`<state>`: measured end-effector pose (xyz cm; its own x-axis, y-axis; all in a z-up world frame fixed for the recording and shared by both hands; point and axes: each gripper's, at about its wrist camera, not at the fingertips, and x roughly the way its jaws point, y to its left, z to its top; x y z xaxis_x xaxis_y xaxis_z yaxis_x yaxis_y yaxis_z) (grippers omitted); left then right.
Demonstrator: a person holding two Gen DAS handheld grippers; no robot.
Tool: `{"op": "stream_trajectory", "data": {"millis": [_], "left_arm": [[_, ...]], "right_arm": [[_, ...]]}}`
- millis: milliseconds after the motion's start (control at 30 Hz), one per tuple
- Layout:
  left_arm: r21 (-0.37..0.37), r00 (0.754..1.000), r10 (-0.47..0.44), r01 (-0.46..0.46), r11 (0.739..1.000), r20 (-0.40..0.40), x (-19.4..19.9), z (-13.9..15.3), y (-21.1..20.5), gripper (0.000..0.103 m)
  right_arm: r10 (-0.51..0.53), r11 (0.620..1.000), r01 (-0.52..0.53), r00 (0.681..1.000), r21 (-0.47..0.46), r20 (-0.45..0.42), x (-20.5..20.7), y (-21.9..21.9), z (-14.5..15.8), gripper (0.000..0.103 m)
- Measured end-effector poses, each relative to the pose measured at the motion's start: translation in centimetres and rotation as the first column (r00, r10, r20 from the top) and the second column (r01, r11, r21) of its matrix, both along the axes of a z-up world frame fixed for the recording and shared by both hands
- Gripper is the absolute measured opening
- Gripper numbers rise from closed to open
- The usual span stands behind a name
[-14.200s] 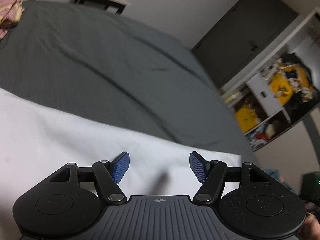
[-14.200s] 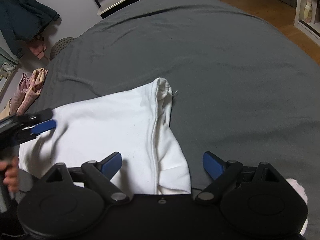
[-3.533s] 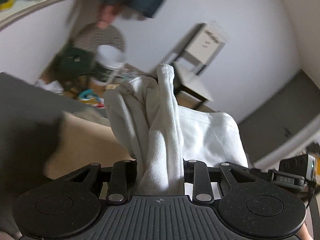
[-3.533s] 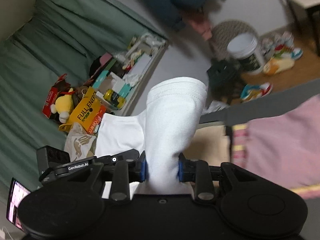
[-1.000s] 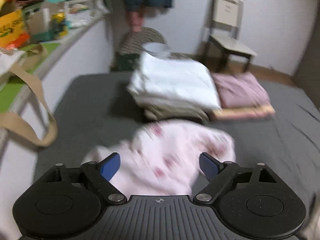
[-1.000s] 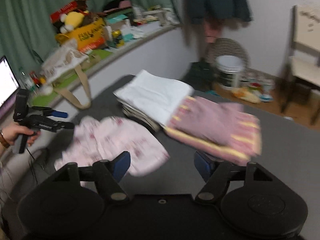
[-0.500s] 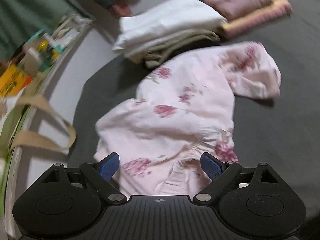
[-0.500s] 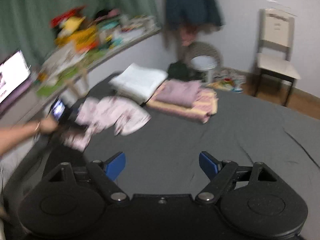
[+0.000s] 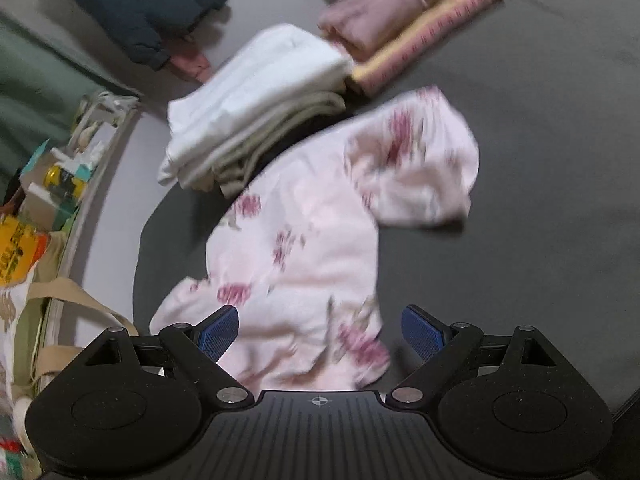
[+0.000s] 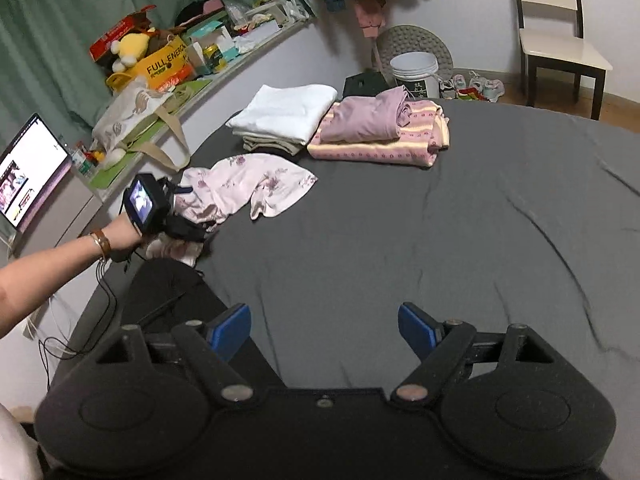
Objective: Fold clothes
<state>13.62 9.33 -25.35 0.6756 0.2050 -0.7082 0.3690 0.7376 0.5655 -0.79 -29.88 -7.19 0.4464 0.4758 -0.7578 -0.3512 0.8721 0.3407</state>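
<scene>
- The left hand-held gripper (image 9: 320, 330) hangs over the near end of a crumpled pink floral garment (image 9: 316, 240), its blue pads spread wide with nothing clamped between them; whether a pad touches the cloth cannot be told, as the view is blurred.
- The pink floral garment (image 10: 244, 188) lies unfolded on the dark grey bed (image 10: 440, 240), near the bed's left edge, one end bunched under the left hand-held gripper (image 10: 188, 232).
- The person's left hand (image 10: 124, 236), with a bracelet at the wrist, grips that tool.
- The right hand-held gripper (image 10: 324, 330) is held above bare grey bedding, well apart from the garment, its jaws wide and empty.
- Beyond the floral garment sits a folded stack topped by a white piece (image 10: 286, 114) over beige ones.
- Just beside it to the right, a folded mauve piece (image 10: 368, 118) rests on a folded yellow-and-pink striped piece (image 10: 380, 148).
- Along the bed's left side runs a cluttered shelf (image 10: 208, 76) in front of a green curtain (image 10: 80, 4), with a tote bag (image 10: 132, 116) and an open laptop (image 10: 28, 168).
- A chair (image 10: 560, 44) and a white bucket (image 10: 414, 72) stand on the floor past the bed.
</scene>
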Motion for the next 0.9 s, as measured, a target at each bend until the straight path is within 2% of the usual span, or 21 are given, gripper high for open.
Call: {"op": "stream_trajectory", "data": {"millis": [100, 133, 167, 233, 267, 333, 400, 467, 500, 667, 767, 800, 867, 900], "left_arm": [[-0.084, 0.998, 0.037, -0.033, 0.996, 0.058, -0.5, 2.7, -2.3, 0.09], [-0.134, 0.995, 0.048, -0.036, 0.99, 0.083, -0.8, 4.3, -3.2, 0.09], [-0.186, 0.993, 0.059, -0.039, 0.982, 0.106, -1.2, 5.8, -4.0, 0.09], [-0.269, 0.984, 0.083, -0.038, 0.962, 0.158, -2.2, 8.8, -5.4, 0.09], [-0.309, 0.978, 0.097, -0.037, 0.95, 0.183, -2.8, 10.3, -6.2, 0.09], [-0.352, 0.964, 0.144, -0.057, 0.934, 0.224, -4.4, 13.4, -8.0, 0.09], [-0.381, 0.946, 0.188, -0.076, 0.921, 0.264, -6.2, 15.9, -9.5, 0.091], [-0.426, 0.922, 0.233, -0.085, 0.901, 0.308, -8.2, 18.4, -10.6, 0.096], [-0.45, 0.913, 0.259, -0.097, 0.888, 0.316, -8.9, 19.7, -11.0, 0.101], [-0.541, 0.853, 0.407, -0.185, 0.821, 0.326, -12.6, 25.7, -11.9, 0.102], [-0.568, 0.826, 0.466, -0.228, 0.79, 0.317, -14.9, 27.6, -11.6, 0.102], [-0.574, 0.816, 0.485, -0.244, 0.782, 0.313, -15.6, 28.2, -11.5, 0.102], [-0.529, 0.821, 0.491, -0.289, 0.798, 0.292, -16.4, 28.6, -11.4, 0.102], [-0.535, 0.824, 0.491, -0.29, 0.793, 0.282, -16.7, 28.5, -11.0, 0.102]], "right_arm": [[0.003, 1.0, -0.003, 1.0, -0.017, 0.006, -0.8, 0.2, -0.1, 0.083], [0.004, 1.0, -0.003, 1.0, -0.022, 0.013, -1.0, 0.2, 0.0, 0.087], [0.003, 1.0, -0.003, 1.0, -0.026, 0.02, -1.3, 0.3, 0.2, 0.093], [-0.021, 0.999, 0.023, 0.998, -0.044, 0.057, -1.6, 0.5, 0.6, 0.095], [-0.035, 0.998, 0.039, 0.997, -0.051, 0.074, -1.8, 0.7, 1.0, 0.1], [-0.058, 0.996, 0.065, 0.991, -0.056, 0.124, -2.1, 1.2, 2.1, 0.103], [-0.062, 0.996, 0.072, 0.98, -0.049, 0.187, -2.4, 1.9, 3.6, 0.103], [-0.059, 0.997, 0.07, 0.968, -0.04, 0.243, -2.6, 2.7, 5.4, 0.103], [-0.064, 0.997, 0.076, 0.96, -0.032, 0.274, -2.7, 3.1, 6.2, 0.103], [-0.097, 0.994, 0.105, 0.895, 0.004, 0.435, -3.7, 5.3, 10.9, 0.103], [-0.146, 0.989, 0.148, 0.879, 0.031, 0.454, -4.2, 6.8, 13.4, 0.103], [-0.188, 0.98, 0.195, 0.878, 0.028, 0.441, -4.1, 7.4, 13.9, 0.103], [-0.261, 0.96, 0.281, 0.875, 0.011, 0.408, -3.9, 8.5, 14.7, 0.103], [-0.273, 0.955, 0.296, 0.879, 0.003, 0.391, -3.8, 9.1, 14.9, 0.103]]}}
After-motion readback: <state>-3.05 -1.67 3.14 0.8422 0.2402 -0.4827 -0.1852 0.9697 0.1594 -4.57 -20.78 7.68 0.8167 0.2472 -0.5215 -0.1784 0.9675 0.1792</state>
